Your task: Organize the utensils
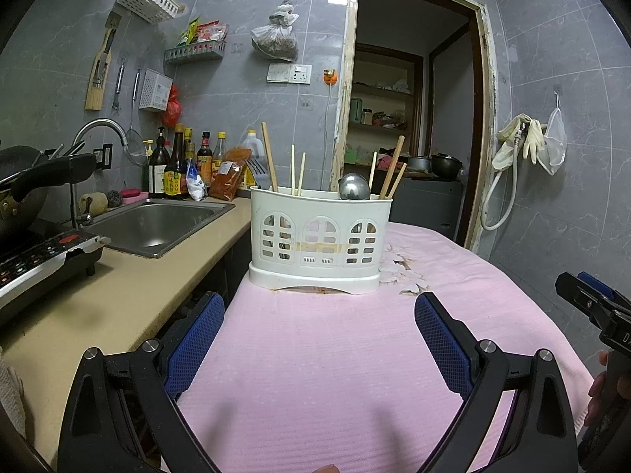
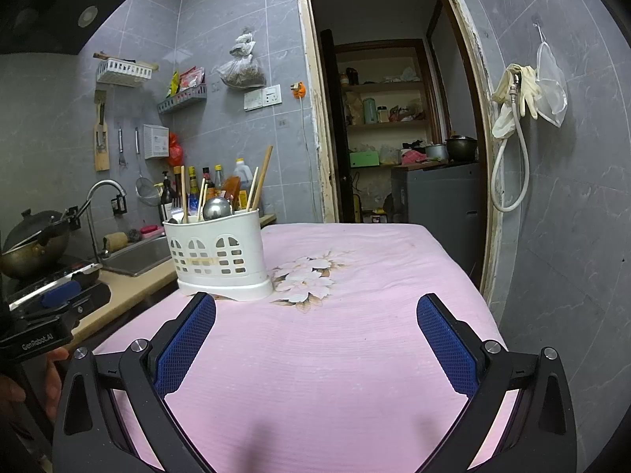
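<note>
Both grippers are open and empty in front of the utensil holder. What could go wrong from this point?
1. The white holder stands at the near left edge of the pink cloth, by the gap to the counter; a push might tip it off.
2. The chopsticks lean at mixed angles around the ladle, so pulling one could drag others.
3. The left gripper and right gripper sit close and may collide.

Pink cloth [image 2: 355, 354] bare ahead; utensil caddy [image 2: 219, 252] blocks far-left
</note>
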`<state>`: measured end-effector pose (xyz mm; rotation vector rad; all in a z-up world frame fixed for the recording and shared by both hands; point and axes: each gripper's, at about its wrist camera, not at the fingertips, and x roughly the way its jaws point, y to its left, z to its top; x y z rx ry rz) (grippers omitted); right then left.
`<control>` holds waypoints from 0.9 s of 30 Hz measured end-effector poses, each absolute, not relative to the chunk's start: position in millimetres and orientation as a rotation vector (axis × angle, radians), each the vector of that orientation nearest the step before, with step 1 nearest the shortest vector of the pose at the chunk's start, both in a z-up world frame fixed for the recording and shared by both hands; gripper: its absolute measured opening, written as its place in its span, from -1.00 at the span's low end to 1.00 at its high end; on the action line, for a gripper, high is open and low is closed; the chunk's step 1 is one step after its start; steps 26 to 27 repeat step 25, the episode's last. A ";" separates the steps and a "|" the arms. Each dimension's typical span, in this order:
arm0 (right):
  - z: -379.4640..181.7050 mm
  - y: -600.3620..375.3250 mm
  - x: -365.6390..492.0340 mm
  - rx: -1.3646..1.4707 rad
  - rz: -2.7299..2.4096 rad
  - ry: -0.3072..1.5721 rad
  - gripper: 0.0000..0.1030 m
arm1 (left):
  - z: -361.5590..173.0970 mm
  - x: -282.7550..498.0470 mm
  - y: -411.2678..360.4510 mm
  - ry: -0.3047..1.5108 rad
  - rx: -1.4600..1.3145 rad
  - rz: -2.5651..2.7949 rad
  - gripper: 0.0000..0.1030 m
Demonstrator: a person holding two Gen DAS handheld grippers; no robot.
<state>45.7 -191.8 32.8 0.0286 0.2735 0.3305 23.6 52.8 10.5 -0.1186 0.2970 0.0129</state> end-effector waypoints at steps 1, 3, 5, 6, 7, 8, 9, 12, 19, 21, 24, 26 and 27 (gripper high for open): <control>32.8 -191.7 45.7 0.028 0.331 0.274 1.00 | 10.3 23.7 52.0 0.297 -0.120 0.013 0.84; 32.8 -191.8 45.7 0.028 0.331 0.273 1.00 | 10.8 24.0 52.5 0.293 -0.124 0.009 0.84; 32.8 -193.0 46.6 0.028 0.330 0.273 1.00 | 11.0 24.6 50.8 0.295 -0.121 0.010 0.84; 32.8 -193.0 46.6 0.028 0.330 0.273 1.00 | 11.1 24.0 50.5 0.290 -0.117 0.011 0.84; 32.7 -191.6 45.6 0.028 0.330 0.273 1.00 | 11.1 23.0 49.2 0.284 -0.116 0.016 0.84; 32.8 -191.8 45.8 0.028 0.331 0.273 1.00 | 11.4 22.0 48.8 0.276 -0.116 0.021 0.84; 32.8 -191.7 45.6 0.028 0.330 0.272 1.00 | 11.6 21.2 48.9 0.269 -0.122 0.018 0.84; 32.5 -191.4 46.0 0.030 0.330 0.273 1.00 | 11.5 21.7 49.2 0.269 -0.140 0.016 0.84; 31.4 -188.9 46.0 0.030 0.333 0.276 1.00 | 10.9 23.8 46.6 0.275 -0.135 0.024 0.84; 31.5 -189.6 46.4 0.029 0.333 0.276 1.00 | 10.9 24.3 46.3 0.277 -0.132 0.023 0.84; 31.0 -188.2 46.7 0.029 0.333 0.277 1.00 | 10.5 24.6 46.6 0.276 -0.129 0.024 0.84; 30.8 -187.5 46.3 0.029 0.333 0.278 1.00 | 10.5 24.5 46.9 0.277 -0.130 0.022 0.84; 30.8 -187.5 46.3 0.029 0.333 0.278 1.00 | 10.5 24.5 46.9 0.277 -0.130 0.022 0.84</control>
